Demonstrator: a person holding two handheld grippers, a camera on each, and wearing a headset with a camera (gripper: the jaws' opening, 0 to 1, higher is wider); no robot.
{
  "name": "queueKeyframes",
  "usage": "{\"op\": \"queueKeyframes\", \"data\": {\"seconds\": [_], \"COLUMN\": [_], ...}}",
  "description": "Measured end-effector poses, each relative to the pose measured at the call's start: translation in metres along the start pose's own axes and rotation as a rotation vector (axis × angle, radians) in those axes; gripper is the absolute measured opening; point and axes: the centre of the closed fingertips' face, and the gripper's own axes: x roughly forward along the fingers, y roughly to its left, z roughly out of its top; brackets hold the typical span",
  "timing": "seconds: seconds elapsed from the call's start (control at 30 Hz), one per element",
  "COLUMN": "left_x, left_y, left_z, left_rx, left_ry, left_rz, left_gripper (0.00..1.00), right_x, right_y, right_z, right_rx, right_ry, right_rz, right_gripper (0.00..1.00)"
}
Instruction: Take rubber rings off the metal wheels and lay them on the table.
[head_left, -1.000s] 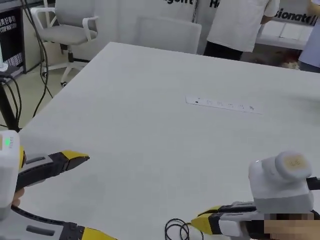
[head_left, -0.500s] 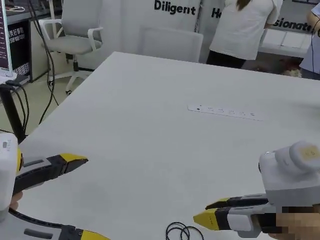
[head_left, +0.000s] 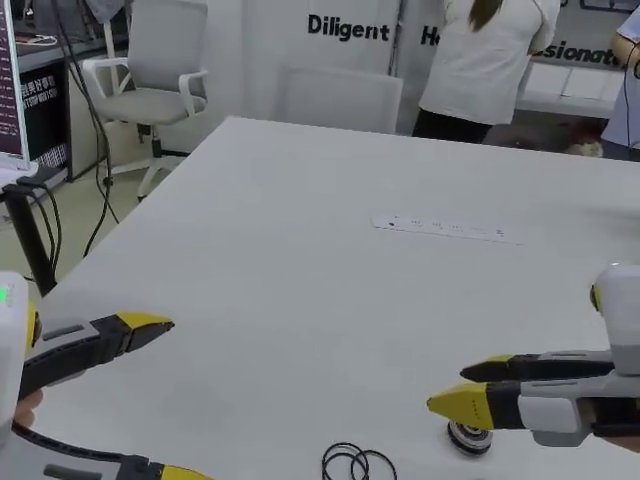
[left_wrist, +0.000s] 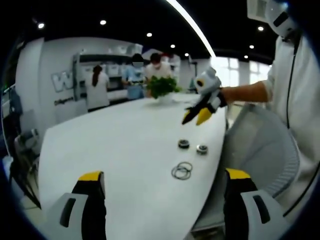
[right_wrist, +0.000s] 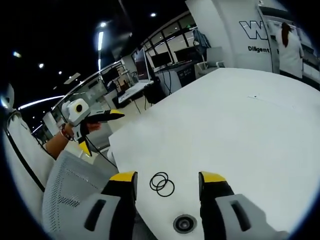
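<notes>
The rubber rings (head_left: 358, 463) lie loose on the white worktop (head_left: 300, 250) at the bottom centre of the head view, just left of the right hand-held gripper (head_left: 448, 388), whose jaws stand apart and empty. A metal wheel (head_left: 468, 437) sits just below its lower tip. The left hand-held gripper (head_left: 185, 398), at lower left, is spread wide, well apart from the rings.

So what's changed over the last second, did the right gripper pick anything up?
No. The right gripper drew back to the right, away from the rubber rings, with its jaws open and empty. A metal wheel now shows on the table just below it. The rings lie where they were, and the left gripper is open and in the same place as before.
</notes>
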Motion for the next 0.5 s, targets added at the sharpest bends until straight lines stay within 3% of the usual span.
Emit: {"op": "queueKeyframes", "data": {"seconds": [0.17, 0.3, 0.5], "left_x": [0.002, 0.003, 0.006], "left_y": [-0.007, -0.012, -0.023], "left_z": [0.007, 0.013, 0.024], "left_rx": [0.007, 0.01, 0.006], "left_ry": [0.004, 0.003, -0.001], "left_rz": [0.004, 0.006, 0.006], "left_gripper": [1.0, 1.0, 1.0], "right_x": [-0.017, -0.034, -0.06], "right_y": [-0.003, -0.005, -0.01], "right_z": [0.009, 0.016, 0.025], "right_rx": [-0.029, -0.096, -0.115], "right_ry": [-0.021, -0.023, -0.057], "right_rz": [-0.011, -0.03, -0.04], "right_gripper": [0.49, 0.52, 0.54]}}
